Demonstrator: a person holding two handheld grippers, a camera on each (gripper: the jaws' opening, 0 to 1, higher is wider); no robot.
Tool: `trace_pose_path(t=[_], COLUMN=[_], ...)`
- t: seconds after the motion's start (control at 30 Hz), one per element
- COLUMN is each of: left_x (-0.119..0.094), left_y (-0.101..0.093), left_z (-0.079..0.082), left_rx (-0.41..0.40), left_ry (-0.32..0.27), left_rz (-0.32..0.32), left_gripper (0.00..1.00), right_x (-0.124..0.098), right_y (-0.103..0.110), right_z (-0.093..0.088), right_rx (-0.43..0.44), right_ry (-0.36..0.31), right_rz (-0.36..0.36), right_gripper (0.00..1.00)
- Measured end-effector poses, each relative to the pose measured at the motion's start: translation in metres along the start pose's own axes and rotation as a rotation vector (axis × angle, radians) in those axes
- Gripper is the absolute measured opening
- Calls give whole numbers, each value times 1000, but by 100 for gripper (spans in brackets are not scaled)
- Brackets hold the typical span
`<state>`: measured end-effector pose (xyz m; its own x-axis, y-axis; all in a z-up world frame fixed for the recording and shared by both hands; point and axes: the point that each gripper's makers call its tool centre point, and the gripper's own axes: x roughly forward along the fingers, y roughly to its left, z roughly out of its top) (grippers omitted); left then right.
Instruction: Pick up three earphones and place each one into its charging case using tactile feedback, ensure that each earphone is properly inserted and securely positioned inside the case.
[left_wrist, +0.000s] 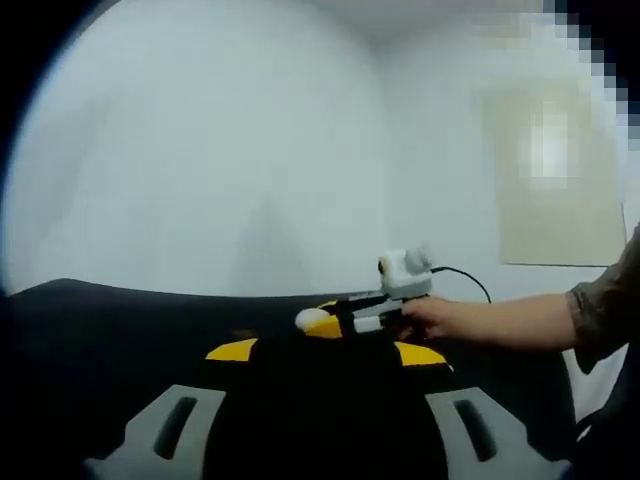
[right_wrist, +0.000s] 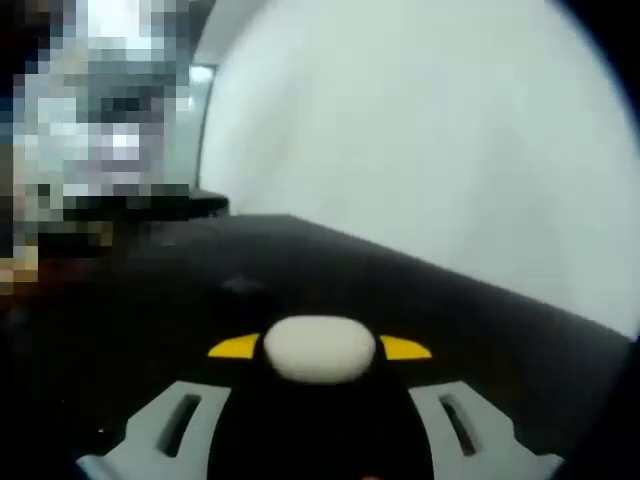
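Observation:
A white oval charging case (right_wrist: 320, 352) sits between the yellow tips of my right gripper (right_wrist: 320, 345), which is shut on it just above the black table (right_wrist: 420, 300). In the left gripper view the same case (left_wrist: 308, 320) shows small at the tip of the right gripper (left_wrist: 330, 323), held by a person's hand (left_wrist: 450, 318) coming in from the right. My left gripper (left_wrist: 326, 354) stands open low over the table (left_wrist: 100, 330), its yellow tips wide apart with nothing between them. The case looks closed; no earphone is visible.
A plain white wall (left_wrist: 200, 150) rises behind the table's far edge. A beige panel (left_wrist: 560, 200) hangs on the wall at right. A sleeve (left_wrist: 605, 310) and a black cable (left_wrist: 465, 275) trail behind the right gripper. Dark shelving (right_wrist: 150, 205) stands at the far left.

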<state>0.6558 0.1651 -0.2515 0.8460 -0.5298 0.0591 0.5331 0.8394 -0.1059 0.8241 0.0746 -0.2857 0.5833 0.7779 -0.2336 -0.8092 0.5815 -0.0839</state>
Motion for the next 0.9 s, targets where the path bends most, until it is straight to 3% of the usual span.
trace_pose_path(t=[0.23,0.4,0.5,0.7,0.9], left_x=[0,0,0,0,2], left_y=[1,1,-2,-3,-4], left_z=[0,-1,-3,-4,-7], left_rx=[4,12,35,51,63], left_ry=[-3,3,13,18,26], left_rz=[1,-3,-9,-24,-33], left_gripper=[49,48,48,48,48], right_x=[-40,-88,-129,-186,-205], right_y=[3,9,23,51,77], right_z=[45,70,79,61,31], right_rx=[134,250,238,197,156], right_ry=[-169,-287,-341,-336,-274], right_rz=[24,63,97,129,143], right_gripper=[44,44,44,44,44])
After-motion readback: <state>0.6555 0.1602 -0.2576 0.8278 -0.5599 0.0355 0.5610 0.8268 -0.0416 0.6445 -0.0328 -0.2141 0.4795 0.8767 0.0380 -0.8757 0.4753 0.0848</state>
